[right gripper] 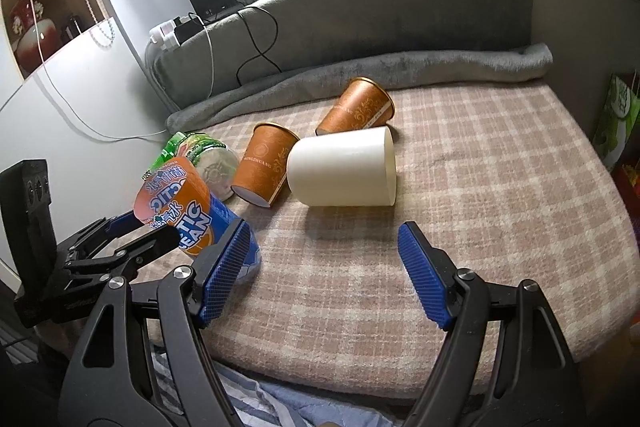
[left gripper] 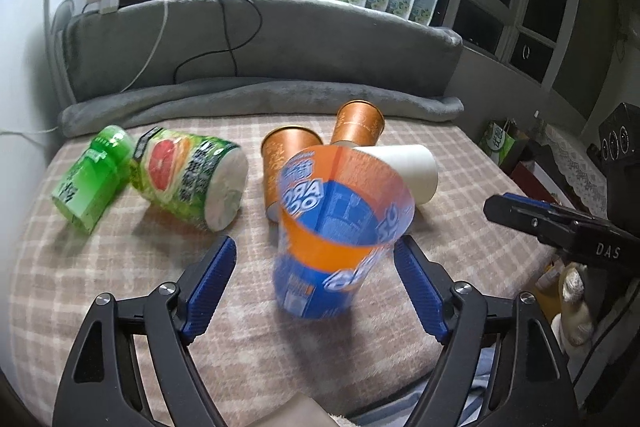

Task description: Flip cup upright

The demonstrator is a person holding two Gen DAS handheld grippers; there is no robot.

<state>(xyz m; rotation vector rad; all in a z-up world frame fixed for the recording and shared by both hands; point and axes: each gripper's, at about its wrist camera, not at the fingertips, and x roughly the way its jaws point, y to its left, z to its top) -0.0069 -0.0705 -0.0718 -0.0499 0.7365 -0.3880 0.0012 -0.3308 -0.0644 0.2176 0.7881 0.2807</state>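
An orange-and-blue printed cup [left gripper: 340, 227] stands mouth-up and tilted on the checked blanket [left gripper: 120, 267], blurred. It sits between the fingers of my left gripper [left gripper: 316, 247], which is open and apart from the cup walls. In the right wrist view the same cup [right gripper: 188, 211] leans at the left, with my left gripper's fingers [right gripper: 132, 239] beside it. My right gripper [right gripper: 322, 251] is open and empty over the blanket, short of a white cup [right gripper: 344, 167] lying on its side.
Two brown cups [left gripper: 288, 167] [left gripper: 358, 123] lie on their sides behind the printed cup, next to the white cup [left gripper: 412, 171]. Two green containers [left gripper: 92, 179] [left gripper: 192, 179] lie at the left. A grey padded backrest [left gripper: 260, 47] with cables bounds the far side.
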